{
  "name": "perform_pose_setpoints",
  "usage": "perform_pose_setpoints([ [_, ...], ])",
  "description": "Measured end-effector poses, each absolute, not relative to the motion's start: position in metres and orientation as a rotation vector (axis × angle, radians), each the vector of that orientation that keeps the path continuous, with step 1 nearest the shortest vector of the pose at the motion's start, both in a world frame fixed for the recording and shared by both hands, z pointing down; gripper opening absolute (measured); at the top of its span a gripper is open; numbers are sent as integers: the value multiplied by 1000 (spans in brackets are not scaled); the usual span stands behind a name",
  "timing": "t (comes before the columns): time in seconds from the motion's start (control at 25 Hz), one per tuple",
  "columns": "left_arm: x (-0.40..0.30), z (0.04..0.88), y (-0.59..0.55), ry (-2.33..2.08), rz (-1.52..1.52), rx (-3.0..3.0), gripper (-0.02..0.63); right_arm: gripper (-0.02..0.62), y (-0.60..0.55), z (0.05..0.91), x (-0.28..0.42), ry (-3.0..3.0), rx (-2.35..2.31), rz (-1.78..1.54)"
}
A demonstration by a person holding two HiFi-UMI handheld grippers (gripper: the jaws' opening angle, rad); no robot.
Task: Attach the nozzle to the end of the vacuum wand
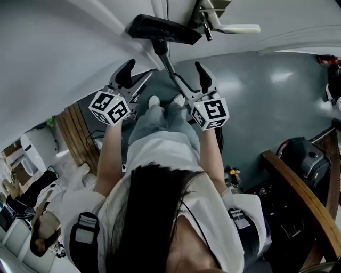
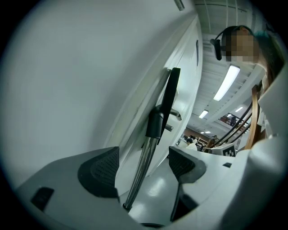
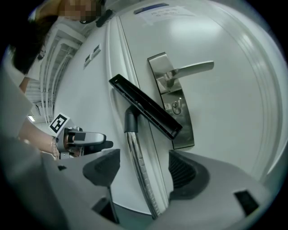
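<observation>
The left tool (image 2: 143, 161) has its jaws apart, and the chrome vacuum wand (image 1: 168, 64) runs up between its ribbed black pads (image 2: 101, 173) with a gap showing on each side. The right tool (image 3: 144, 164) is likewise spread. The same wand passes between its jaws and touches neither one.

At the wand's far end a black collar (image 3: 130, 119) joins it to the nozzle (image 3: 146, 108). The nozzle is a long, flat black head that lies slantwise against the white door (image 3: 225, 134), just beside and below the lever door handle (image 3: 189, 68). Its lower tip overlaps the handle's metal plate (image 3: 176, 112).

Each tool carries a marker cube, left (image 1: 109, 106) and right (image 1: 209, 112), printed with black-and-white square patterns and no readable words. Above the door handle, near the door's top edge, a paper label (image 3: 166, 10) with a blue strip is stuck on, and its print is too small to read. No brand can be made out on the wand or the nozzle.

Away from the door handle, below the tools, the floor (image 1: 266, 106) is plain grey
</observation>
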State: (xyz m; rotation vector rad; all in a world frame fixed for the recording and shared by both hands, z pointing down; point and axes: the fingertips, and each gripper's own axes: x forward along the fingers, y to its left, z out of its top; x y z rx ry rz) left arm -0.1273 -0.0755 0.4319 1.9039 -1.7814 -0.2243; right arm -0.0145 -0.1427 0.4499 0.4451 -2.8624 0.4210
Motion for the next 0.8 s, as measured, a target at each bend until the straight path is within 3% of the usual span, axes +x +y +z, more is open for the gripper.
perform_pose_setpoints([
  [0.48,-117,406,-58,-1816,-142,2044,331,348,-117,435,-15,-2823,608,397],
  [0.72,-111,402,-54,-1821,-143,2084,324,156,-113,424,-15,-2825,706,342],
  [0.8,-111,399,-53,-1828,-153,2088,283,147,-113,420,-17,-2823,721,311],
])
